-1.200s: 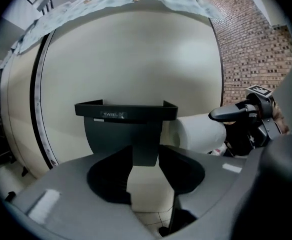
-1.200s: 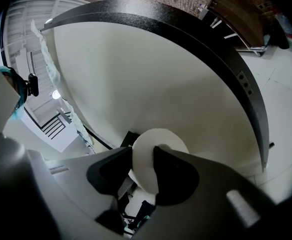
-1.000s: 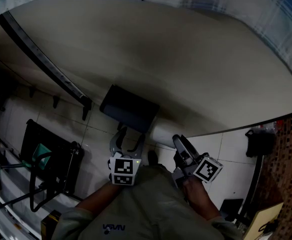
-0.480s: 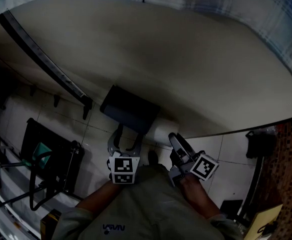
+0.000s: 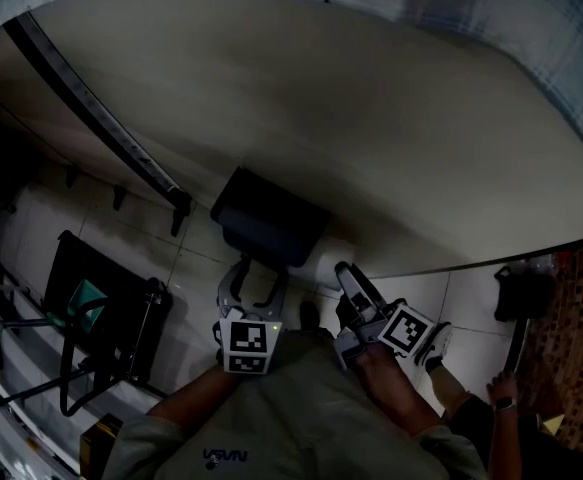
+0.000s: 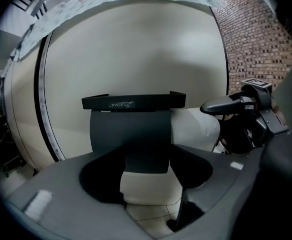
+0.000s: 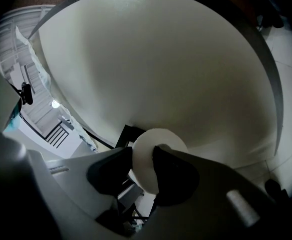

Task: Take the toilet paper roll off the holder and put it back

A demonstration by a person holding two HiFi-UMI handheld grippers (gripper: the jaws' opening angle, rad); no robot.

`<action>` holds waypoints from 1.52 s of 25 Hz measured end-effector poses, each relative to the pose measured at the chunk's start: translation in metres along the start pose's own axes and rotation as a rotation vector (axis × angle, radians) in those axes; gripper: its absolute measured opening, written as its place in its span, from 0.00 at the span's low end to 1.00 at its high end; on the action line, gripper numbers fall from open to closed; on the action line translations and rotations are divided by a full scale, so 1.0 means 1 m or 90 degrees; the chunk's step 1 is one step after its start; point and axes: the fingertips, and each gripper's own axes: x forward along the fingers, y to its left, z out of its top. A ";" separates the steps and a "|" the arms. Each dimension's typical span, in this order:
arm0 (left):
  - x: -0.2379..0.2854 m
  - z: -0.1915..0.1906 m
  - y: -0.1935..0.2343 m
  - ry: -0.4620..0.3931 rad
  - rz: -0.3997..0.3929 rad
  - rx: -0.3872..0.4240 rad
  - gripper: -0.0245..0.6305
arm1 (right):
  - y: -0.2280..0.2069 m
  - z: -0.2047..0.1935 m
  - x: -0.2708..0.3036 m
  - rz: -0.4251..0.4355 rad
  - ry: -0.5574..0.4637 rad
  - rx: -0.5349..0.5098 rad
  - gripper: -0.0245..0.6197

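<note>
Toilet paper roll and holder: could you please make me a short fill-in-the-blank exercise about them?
The right gripper is ____ on the toilet paper roll.
The holder is ____ in colour.
In the left gripper view, the roll sticks out at the holder's ____ side.
Missing words: shut; black; right.

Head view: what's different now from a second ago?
The right gripper, shut on the white toilet paper roll, moved a little left, toward the black wall-mounted holder. The left gripper has just been opening its jaws, with nothing gripped between them. Another person's pale shoe and hand came into view at the lower right. The holder stayed put.
</note>
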 end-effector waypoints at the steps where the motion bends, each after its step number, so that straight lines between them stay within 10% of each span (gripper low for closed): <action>1: -0.001 0.000 0.000 0.000 -0.001 0.003 0.47 | -0.001 -0.001 0.001 -0.001 0.000 0.003 0.25; 38: -0.004 -0.001 -0.001 -0.001 -0.015 0.023 0.47 | 0.002 -0.039 0.049 0.051 0.019 0.045 0.26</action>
